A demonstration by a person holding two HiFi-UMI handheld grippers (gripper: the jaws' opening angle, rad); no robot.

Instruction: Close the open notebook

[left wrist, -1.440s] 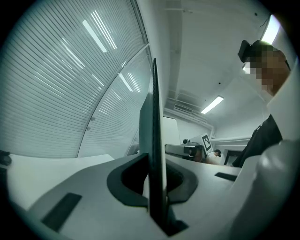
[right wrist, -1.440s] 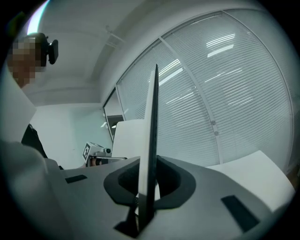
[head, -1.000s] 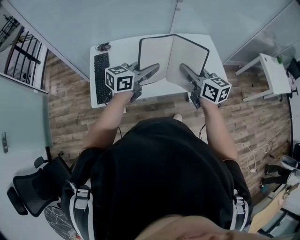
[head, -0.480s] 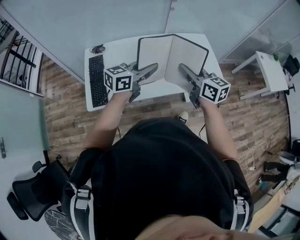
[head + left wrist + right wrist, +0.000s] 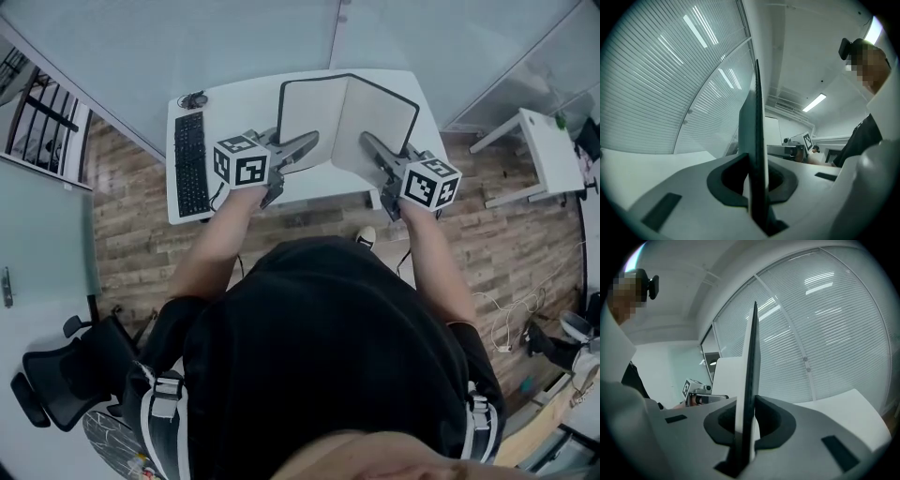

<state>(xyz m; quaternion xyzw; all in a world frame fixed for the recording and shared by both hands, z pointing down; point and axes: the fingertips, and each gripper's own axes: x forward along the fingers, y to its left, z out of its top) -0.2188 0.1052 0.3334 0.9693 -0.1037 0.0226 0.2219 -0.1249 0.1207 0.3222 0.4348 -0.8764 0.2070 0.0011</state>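
The black-covered open notebook (image 5: 386, 112) with blank white pages has sunk slightly toward the white desk (image 5: 234, 103), its halves still in the same wide V. The left gripper (image 5: 312, 141) and right gripper (image 5: 367, 141) stay nearly closed, each pinching one cover's edge. The folding itself looks barely begun.

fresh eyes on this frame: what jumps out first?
The black-edged notebook, half open in a V over the middle of the white desk, draws the eye first. Each cover is pinched at its near edge: the left claw is shut on the left cover, the right claw on the right one. A black keyboard lies at the desk's left end.
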